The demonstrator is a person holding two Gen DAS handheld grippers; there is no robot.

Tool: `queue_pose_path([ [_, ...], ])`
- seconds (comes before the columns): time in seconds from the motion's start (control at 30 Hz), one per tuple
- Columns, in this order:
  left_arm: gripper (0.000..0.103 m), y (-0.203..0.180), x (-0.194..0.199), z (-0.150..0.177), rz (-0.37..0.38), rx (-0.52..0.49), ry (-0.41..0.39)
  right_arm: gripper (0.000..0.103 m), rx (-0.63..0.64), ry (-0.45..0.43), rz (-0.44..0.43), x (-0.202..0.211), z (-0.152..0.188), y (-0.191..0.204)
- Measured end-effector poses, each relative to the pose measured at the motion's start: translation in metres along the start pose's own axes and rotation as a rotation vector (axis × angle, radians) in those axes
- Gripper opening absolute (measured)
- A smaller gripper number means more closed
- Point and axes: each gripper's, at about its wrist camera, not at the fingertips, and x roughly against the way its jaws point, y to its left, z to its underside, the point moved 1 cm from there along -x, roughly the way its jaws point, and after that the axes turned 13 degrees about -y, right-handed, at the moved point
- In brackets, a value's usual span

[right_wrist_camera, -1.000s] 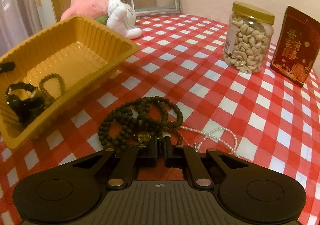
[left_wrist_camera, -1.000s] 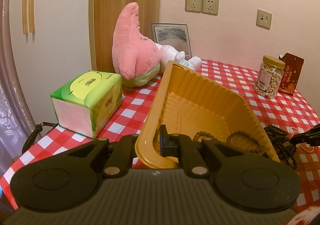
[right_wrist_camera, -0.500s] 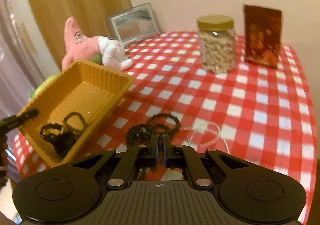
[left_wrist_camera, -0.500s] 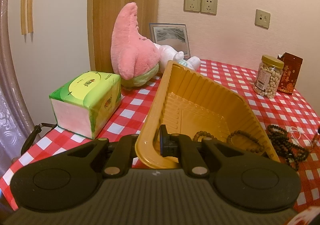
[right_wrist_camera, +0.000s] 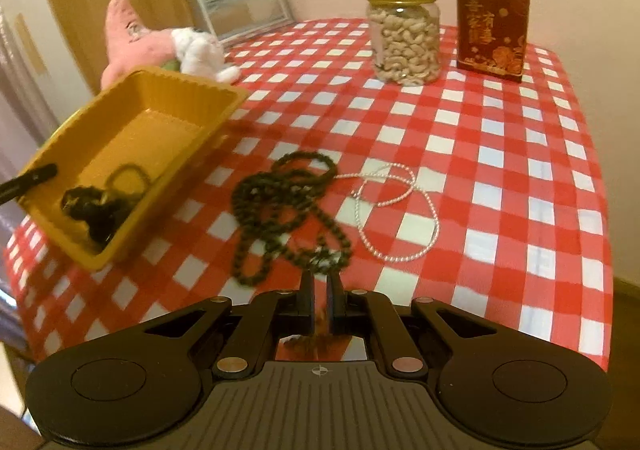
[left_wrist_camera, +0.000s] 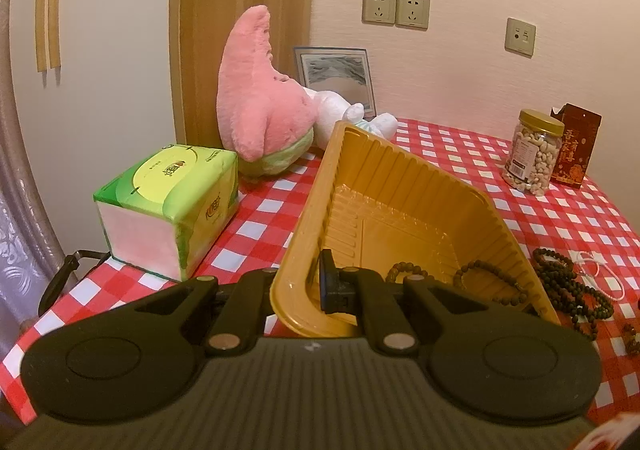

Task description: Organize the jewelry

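My left gripper (left_wrist_camera: 304, 282) is shut on the near rim of the yellow plastic tray (left_wrist_camera: 404, 218) and holds it tilted up off the table. The tray (right_wrist_camera: 132, 138) holds dark bead bracelets (left_wrist_camera: 404, 270) and a dark clump of jewelry (right_wrist_camera: 96, 210). My right gripper (right_wrist_camera: 319, 290) is shut on the dark bead necklace (right_wrist_camera: 280, 210), whose strands trail up from the cloth toward my fingers. A white pearl necklace (right_wrist_camera: 400, 218) lies on the cloth just right of it.
The table has a red-and-white checked cloth (right_wrist_camera: 500, 154). A cashew jar (right_wrist_camera: 404, 38) and a red box (right_wrist_camera: 492, 22) stand at the back right. A pink plush (left_wrist_camera: 260, 102), a picture frame (left_wrist_camera: 336, 74) and a green tissue pack (left_wrist_camera: 172, 206) are at the left.
My right gripper has risen and pulled back from the table, drawing the dark bead necklace up with it. My left gripper still holds the tilted tray in the same place.
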Motion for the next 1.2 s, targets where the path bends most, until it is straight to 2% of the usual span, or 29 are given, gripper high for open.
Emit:
queue_pose_path([
  [0.13, 0.007, 0.0, 0.0, 0.0, 0.0, 0.0, -0.001, 0.009, -0.048, 0.035, 0.007, -0.005, 0.002, -0.009],
  [0.27, 0.007, 0.0, 0.0, -0.001, 0.0, 0.002, -0.002, 0.034, -0.053, 0.086, 0.039, -0.002, 0.014, -0.01],
  [0.37, 0.007, -0.001, 0.0, -0.001, 0.001, -0.001, -0.002, 0.038, -0.061, 0.092, 0.028, 0.005, 0.02, -0.005],
  [0.47, 0.007, -0.001, 0.0, -0.001, 0.002, -0.002, -0.002, 0.039, -0.032, 0.099, 0.012, 0.006, 0.027, 0.005],
  [0.7, 0.007, -0.001, -0.001, -0.001, 0.001, -0.002, -0.002, 0.037, 0.002, 0.09, 0.047, -0.006, 0.033, 0.018],
  [0.73, 0.007, -0.001, -0.001, -0.001, 0.001, -0.002, -0.002, 0.031, 0.015, 0.091, 0.053, -0.007, 0.033, 0.02],
  [0.77, 0.007, -0.001, -0.001, -0.001, 0.001, -0.001, -0.002, 0.021, 0.027, 0.096, 0.056, -0.008, 0.033, 0.022],
  [0.93, 0.007, -0.001, -0.001, -0.001, 0.002, -0.002, -0.002, 0.008, 0.045, 0.099, 0.066, -0.012, 0.033, 0.025],
  [1.2, 0.007, -0.001, -0.002, -0.001, 0.004, -0.005, -0.004, 0.005, 0.058, 0.079, 0.041, -0.005, 0.025, 0.032],
])
